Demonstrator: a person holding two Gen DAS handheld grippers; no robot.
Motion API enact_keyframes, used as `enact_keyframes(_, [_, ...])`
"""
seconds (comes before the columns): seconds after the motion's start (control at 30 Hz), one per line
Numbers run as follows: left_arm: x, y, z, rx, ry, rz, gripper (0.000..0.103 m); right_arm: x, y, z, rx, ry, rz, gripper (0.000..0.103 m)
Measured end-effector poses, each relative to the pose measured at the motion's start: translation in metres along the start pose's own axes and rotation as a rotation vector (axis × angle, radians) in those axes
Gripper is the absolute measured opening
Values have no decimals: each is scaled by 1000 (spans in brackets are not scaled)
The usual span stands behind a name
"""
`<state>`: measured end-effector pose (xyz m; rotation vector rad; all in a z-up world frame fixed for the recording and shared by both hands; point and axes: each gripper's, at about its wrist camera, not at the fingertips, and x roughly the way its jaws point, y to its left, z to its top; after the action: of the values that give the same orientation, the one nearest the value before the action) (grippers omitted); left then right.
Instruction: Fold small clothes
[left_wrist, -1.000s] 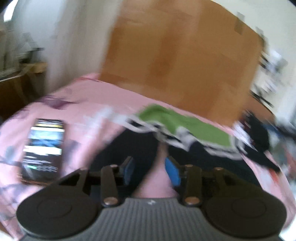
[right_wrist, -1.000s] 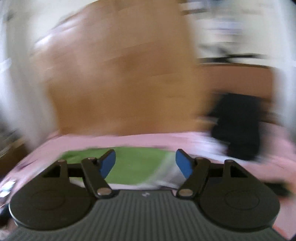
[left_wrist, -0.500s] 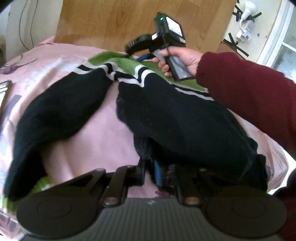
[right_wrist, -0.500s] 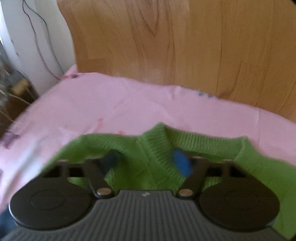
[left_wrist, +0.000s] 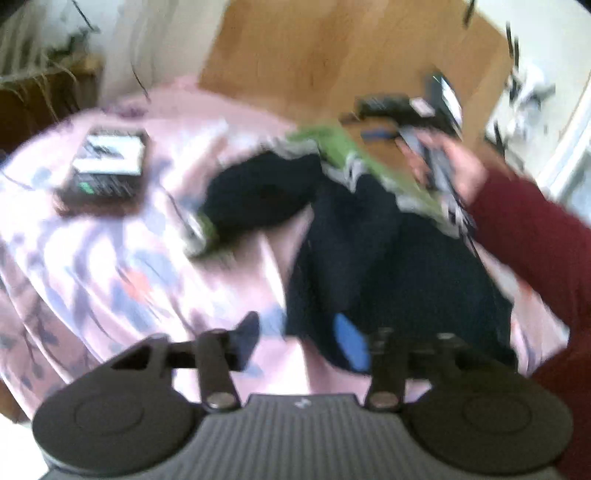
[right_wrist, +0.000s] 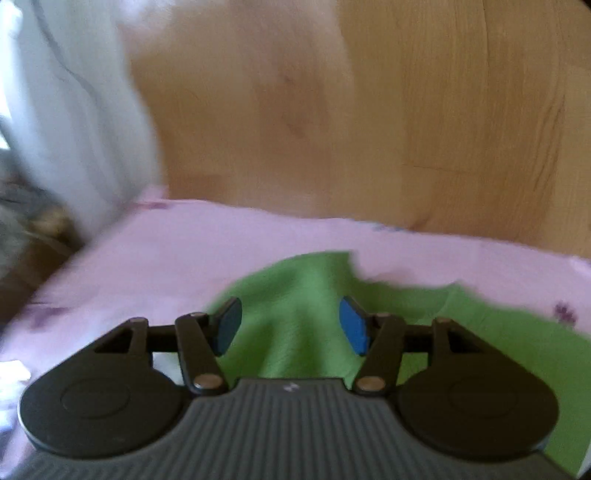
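Observation:
A small sweater (left_wrist: 388, 266), black with white stripes and a green top, lies on the pink floral bedsheet (left_wrist: 110, 280). Its left sleeve (left_wrist: 258, 192) is bent back toward the body. My left gripper (left_wrist: 295, 339) is open above the sweater's bottom hem, holding nothing. In the right wrist view, my right gripper (right_wrist: 290, 325) is open over the green shoulder part (right_wrist: 295, 310), which lies rumpled on the sheet (right_wrist: 166, 258). The right gripper also shows in the left wrist view (left_wrist: 417, 110), held by a hand in a maroon sleeve. Both views are blurred.
A phone (left_wrist: 107, 162) with a lit screen lies on the sheet at the left. A wooden headboard (right_wrist: 369, 110) rises behind the bed. A white wall with cables (right_wrist: 55, 110) is at the left.
My left gripper has let go of the sweater's hem, opened and pulled back. The left sleeve now lies bent inward. My right gripper has opened wider over the green shoulder.

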<state>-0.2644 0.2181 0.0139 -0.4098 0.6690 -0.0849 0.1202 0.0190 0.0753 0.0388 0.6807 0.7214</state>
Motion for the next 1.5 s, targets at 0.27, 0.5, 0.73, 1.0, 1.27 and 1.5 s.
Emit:
enact_keyframes(0.27, [12, 52, 33, -316, -68, -62, 72, -105, 49, -95, -225, 88, 197, 54])
enact_keyframes(0.5, [28, 54, 44, -353, -60, -67, 4, -89, 101, -134, -351, 156, 267, 44])
enact_keyframes(0.73, [-46, 62, 94, -297, -346, 8, 4, -36, 124, -135, -162, 226, 389, 35])
enact_keyframes(1.0, [-48, -4, 126, -97, -411, -92, 4, -106, 87, -121, -187, -33, 320, 67])
enact_keyframes(1.27, [-14, -91, 153, 110, -356, -197, 4, -134, 115, -94, -431, -307, 267, 87])
enact_keyframes(1.5, [2, -123, 162, 197, -391, -190, 27, -138, 19, -37, -116, -390, 125, 9])
